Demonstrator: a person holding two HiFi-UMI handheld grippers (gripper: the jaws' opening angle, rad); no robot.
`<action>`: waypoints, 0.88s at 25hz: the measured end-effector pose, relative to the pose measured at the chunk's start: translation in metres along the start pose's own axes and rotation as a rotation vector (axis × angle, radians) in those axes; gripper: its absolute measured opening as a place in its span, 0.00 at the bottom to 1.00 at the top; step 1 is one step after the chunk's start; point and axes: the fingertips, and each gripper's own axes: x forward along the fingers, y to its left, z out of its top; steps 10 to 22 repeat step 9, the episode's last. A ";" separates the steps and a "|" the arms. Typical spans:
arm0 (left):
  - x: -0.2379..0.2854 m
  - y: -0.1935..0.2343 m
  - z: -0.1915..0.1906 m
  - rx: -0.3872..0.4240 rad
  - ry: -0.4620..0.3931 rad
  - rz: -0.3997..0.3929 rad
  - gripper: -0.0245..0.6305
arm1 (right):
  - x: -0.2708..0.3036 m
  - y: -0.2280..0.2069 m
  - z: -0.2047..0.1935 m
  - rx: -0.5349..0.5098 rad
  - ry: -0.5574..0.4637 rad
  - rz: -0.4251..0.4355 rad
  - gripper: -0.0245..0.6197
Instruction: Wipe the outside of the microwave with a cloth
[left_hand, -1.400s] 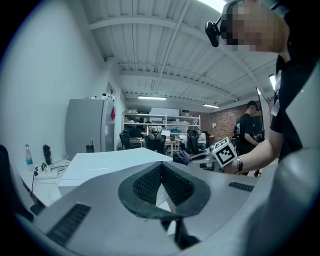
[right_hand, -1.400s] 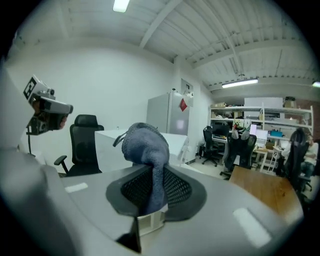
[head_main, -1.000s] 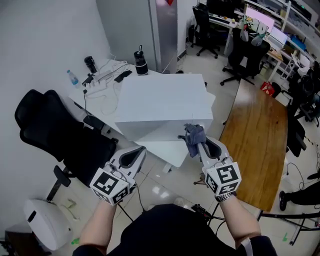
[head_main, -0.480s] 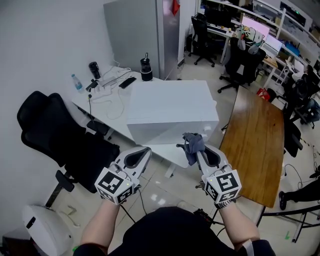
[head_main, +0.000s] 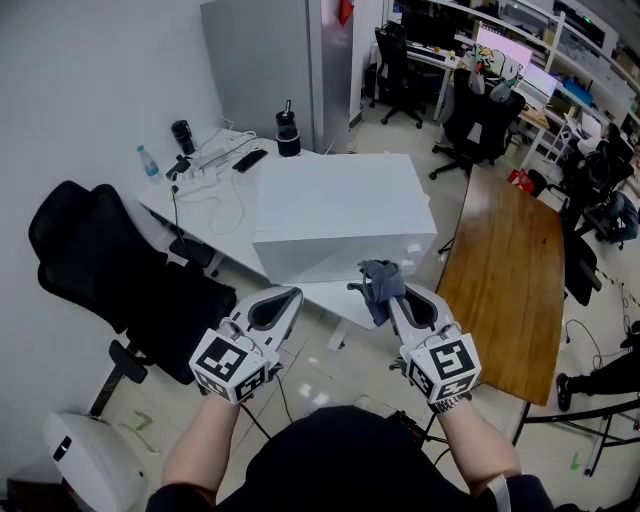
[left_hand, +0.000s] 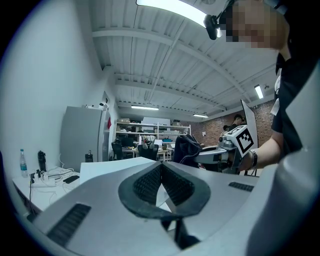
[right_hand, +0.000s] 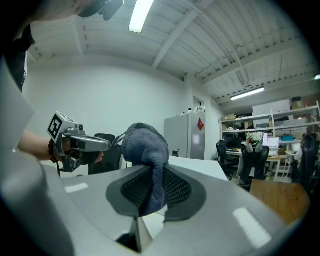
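1. The left gripper (head_main: 288, 296) has its jaws closed together with nothing between them. It is held out about level in front of the person.
2. The right gripper (head_main: 386, 292) is clamped on a dark blue-grey cloth (head_main: 381, 283). The cloth bunches above the jaw tips, and a fold hangs down between the ribbed pads.
3. The white microwave (head_main: 340, 210) stands on a white desk (head_main: 205, 220) straight ahead of both grippers, its plain top facing up.
4. In the head view the cloth overlaps the lower front edge of the microwave near its right corner. I cannot tell from any view whether it touches the casing.
5. The two grippers are side by side and apart, each visible in the other's camera, with the left one short of the microwave's front left part.
6. On the desk behind the microwave lie cables, a water bottle (head_main: 147, 160) and a black flask (head_main: 288, 131).
7. A black office chair (head_main: 105, 265) stands to the left of the desk. A grey cabinet (head_main: 270, 60) is behind it and a wooden table (head_main: 505, 290) is to the right.
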 end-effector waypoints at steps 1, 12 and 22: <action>0.000 0.001 0.000 0.003 0.000 -0.001 0.04 | 0.001 0.001 0.000 0.000 0.000 0.001 0.13; 0.003 0.002 -0.003 0.012 0.003 -0.006 0.04 | 0.006 0.001 -0.003 -0.001 0.000 0.006 0.13; 0.003 0.002 -0.003 0.012 0.003 -0.006 0.04 | 0.006 0.001 -0.003 -0.001 0.000 0.006 0.13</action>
